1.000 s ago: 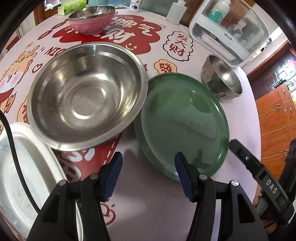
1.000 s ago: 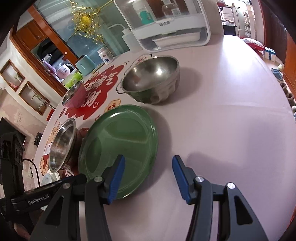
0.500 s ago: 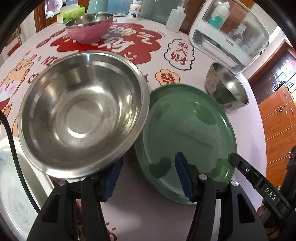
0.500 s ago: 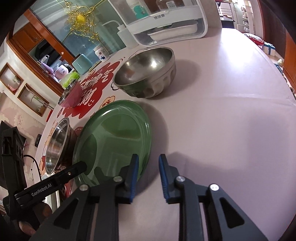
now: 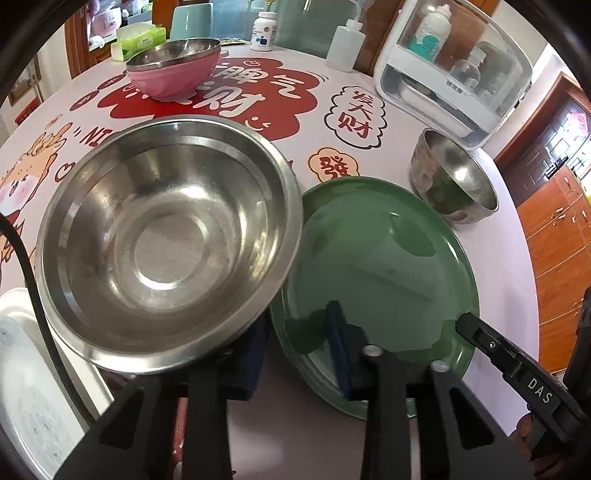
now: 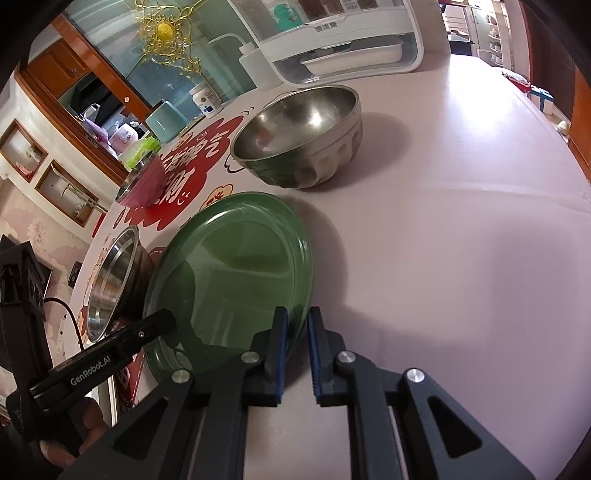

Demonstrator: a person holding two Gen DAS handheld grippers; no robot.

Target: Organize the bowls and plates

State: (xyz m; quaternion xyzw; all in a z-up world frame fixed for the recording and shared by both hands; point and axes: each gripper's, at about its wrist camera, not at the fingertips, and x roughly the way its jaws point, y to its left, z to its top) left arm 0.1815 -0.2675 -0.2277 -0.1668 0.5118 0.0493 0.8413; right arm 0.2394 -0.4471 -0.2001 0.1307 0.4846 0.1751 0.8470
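A green plate (image 5: 380, 266) lies on the table beside a large steel bowl (image 5: 166, 236). My left gripper (image 5: 295, 350) is open at the plate's near-left edge; its left finger sits under the bowl's rim, its right finger over the plate. In the right wrist view my right gripper (image 6: 295, 328) is shut on the near rim of the green plate (image 6: 236, 266), one finger above and one outside. A small steel bowl (image 6: 299, 136) stands beyond the plate, also in the left wrist view (image 5: 452, 181). A pink bowl (image 5: 173, 70) stands farther back.
A white tray (image 5: 33, 387) lies at the near left. A white clear-lidded box (image 5: 454, 62), a squeeze bottle (image 5: 347, 40) and a pill bottle (image 5: 263, 30) stand along the table's back. The right side of the tablecloth (image 6: 461, 240) is plain pink.
My right gripper closed from wide open onto the green plate's rim. My left gripper moved forward, its left finger sliding under the large bowl's rim, and its fingers narrowed somewhat.
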